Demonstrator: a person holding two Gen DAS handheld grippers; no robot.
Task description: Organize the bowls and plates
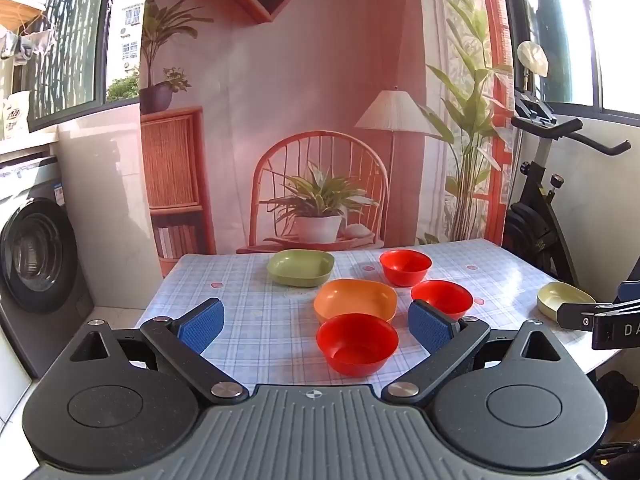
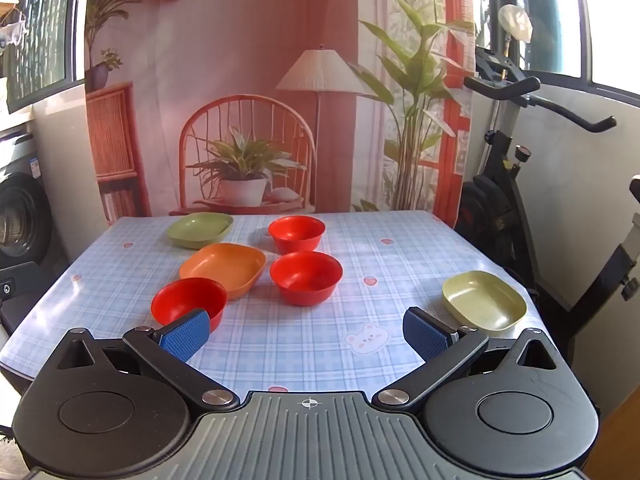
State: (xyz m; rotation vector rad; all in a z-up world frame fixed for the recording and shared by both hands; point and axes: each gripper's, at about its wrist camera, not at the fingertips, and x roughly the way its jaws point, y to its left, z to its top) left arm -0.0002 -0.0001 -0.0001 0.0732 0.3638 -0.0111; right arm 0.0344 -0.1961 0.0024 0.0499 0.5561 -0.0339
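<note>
Nearest, both grippers hang with fingers spread wide and hold nothing: the left gripper point(image 1: 318, 322) over the near red bowl point(image 1: 357, 343), the right gripper point(image 2: 306, 332) above the checked worktop point(image 2: 384, 264). Behind this bowl lies the orange plate point(image 2: 224, 267), touching it. Two more red bowls point(image 2: 306, 277) point(image 2: 296, 233) stand to its right, a green plate point(image 2: 200, 229) sits far left, and a yellow-green plate point(image 2: 484, 300) sits near right, well apart.

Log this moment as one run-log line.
left claw: open, empty | right claw: open, empty | red bowls: three, unstacked | plates: three, apart
</note>
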